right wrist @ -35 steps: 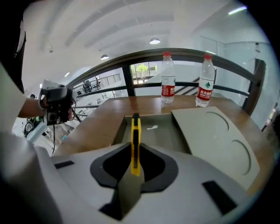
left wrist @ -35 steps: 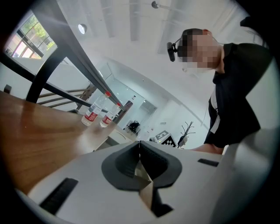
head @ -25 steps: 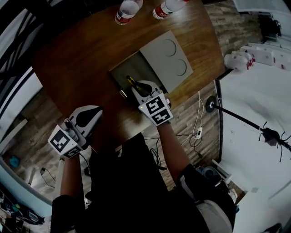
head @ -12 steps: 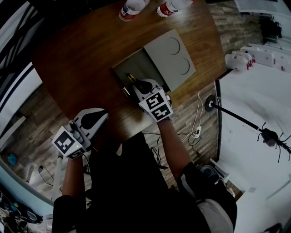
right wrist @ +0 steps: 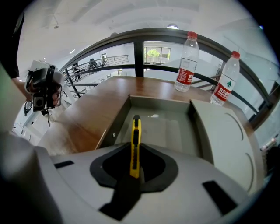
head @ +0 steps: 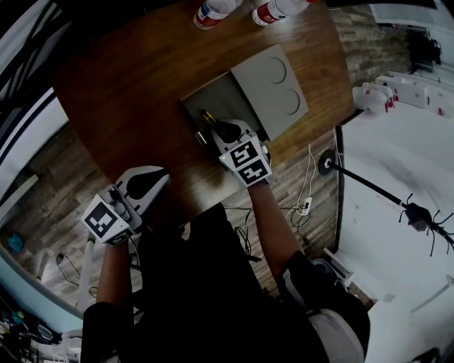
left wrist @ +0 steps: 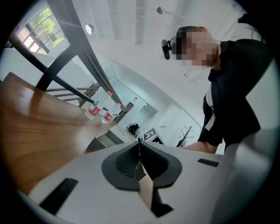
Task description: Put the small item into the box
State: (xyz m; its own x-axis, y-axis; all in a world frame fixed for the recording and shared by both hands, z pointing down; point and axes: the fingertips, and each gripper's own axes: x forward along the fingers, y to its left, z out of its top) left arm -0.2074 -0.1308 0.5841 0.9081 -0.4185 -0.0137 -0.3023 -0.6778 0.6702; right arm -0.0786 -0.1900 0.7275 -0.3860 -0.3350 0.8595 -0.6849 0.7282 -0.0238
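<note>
A yellow utility knife (right wrist: 135, 142) is the small item, and my right gripper (right wrist: 134, 174) is shut on it. The blade body sticks forward over the near wall of the open grey box (right wrist: 162, 127). From the head view the knife (head: 206, 119) hangs over the box's (head: 213, 99) near edge, ahead of the right gripper (head: 215, 130). The box's lid (head: 273, 85) lies open to the right. My left gripper (head: 157, 181) stays off the table's near-left edge, shut with nothing in it; its jaws (left wrist: 140, 161) meet in a closed seam.
Two water bottles (head: 213, 10) (head: 273, 8) stand at the table's far edge behind the box, the same bottles (right wrist: 184, 61) (right wrist: 225, 84) showing past the box in the right gripper view. The wooden table (head: 128, 92) ends just ahead of the left gripper. A stand with cables (head: 330, 166) sits on the floor at right.
The right gripper with the knife has edged a little forward over the box's near wall. The left gripper has shifted slightly, staying off the table edge.
</note>
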